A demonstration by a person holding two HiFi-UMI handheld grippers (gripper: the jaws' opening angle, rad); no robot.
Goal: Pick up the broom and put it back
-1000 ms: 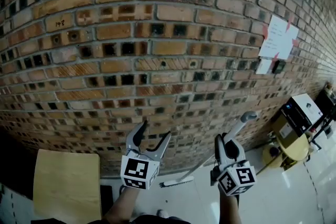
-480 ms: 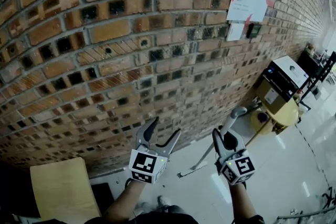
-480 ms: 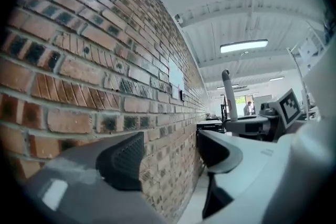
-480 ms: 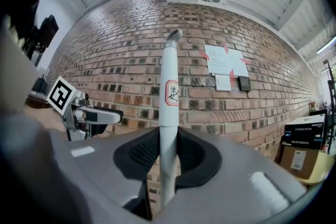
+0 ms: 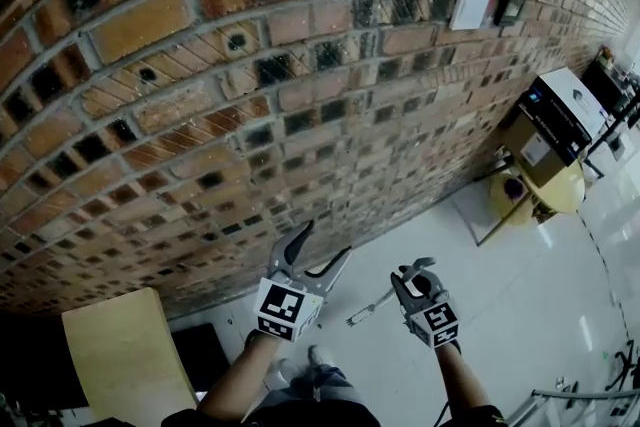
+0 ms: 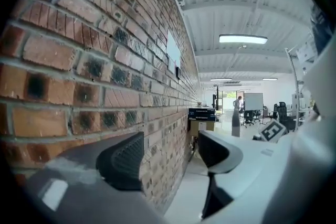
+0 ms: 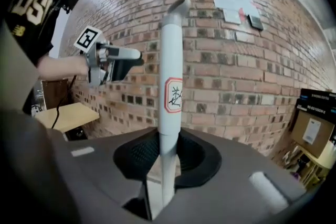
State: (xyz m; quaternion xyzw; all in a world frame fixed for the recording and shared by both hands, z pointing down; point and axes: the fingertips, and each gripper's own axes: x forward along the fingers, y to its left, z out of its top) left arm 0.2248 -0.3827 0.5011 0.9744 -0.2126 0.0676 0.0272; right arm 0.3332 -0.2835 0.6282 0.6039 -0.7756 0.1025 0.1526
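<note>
Against the red brick wall [image 5: 300, 65], right tongs [image 7: 167, 152] pinching the pale grey long-handled broom [image 7: 170, 60] have dropped floorwards, left tongs [image 6: 168, 152] spread empty: set-down looks near.

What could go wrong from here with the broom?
1. Only the right gripper holds the broom, clamped on its smooth round handle. The long broom might pivot or slip in the jaws.
2. The open, empty left gripper is close beside the brick wall and could scrape it.
3. The floor looks glossy, so a broom leaned on the wall may slide down.
</note>
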